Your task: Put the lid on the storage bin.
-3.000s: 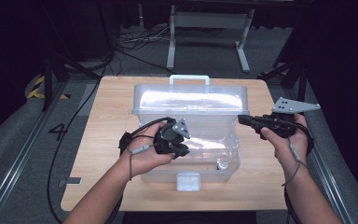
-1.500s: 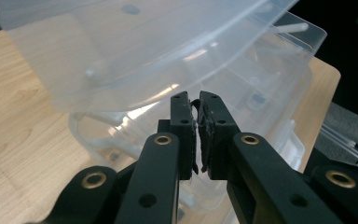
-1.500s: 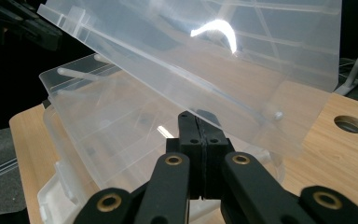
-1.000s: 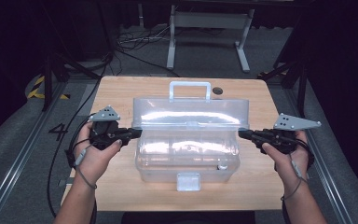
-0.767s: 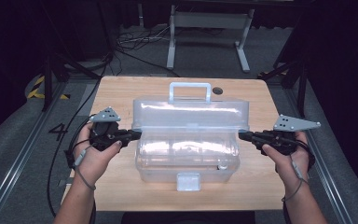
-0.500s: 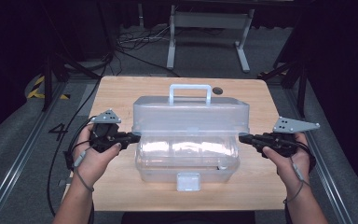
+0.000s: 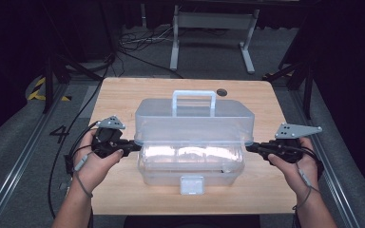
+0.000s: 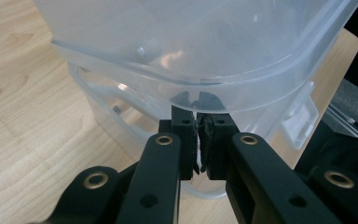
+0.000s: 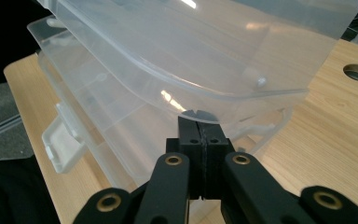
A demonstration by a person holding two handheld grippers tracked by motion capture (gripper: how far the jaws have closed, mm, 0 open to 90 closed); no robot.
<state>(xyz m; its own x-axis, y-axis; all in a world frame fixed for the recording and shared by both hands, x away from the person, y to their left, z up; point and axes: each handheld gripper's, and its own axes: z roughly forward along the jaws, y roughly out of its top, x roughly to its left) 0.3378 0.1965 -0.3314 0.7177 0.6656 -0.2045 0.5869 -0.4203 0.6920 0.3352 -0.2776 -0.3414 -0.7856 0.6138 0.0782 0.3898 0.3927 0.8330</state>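
Latch tab [image 7: 191,184] of the clear plastic box [image 7: 190,161] sits nearest, at 6 o'clock on the front wall, hanging free. The box base rests in the middle of the wooden bench [image 7: 123,99]. At 9 o'clock the left gripper [image 7: 134,144] has its jaws pressed together, tips tucked under the lid's side rim; at 3 o'clock the right gripper [image 7: 250,147] does the same, jaws fully together. Neither one pinches the plastic; they only support it from below. The lid [image 7: 195,121] is raised off the base at the front. Farther, at 12 o'clock, the lid's handle [image 7: 193,100] stands up. I judge the lid light, thin, a little flexible and slippery, so both side rims together are the safest place to hold, lifted evenly.
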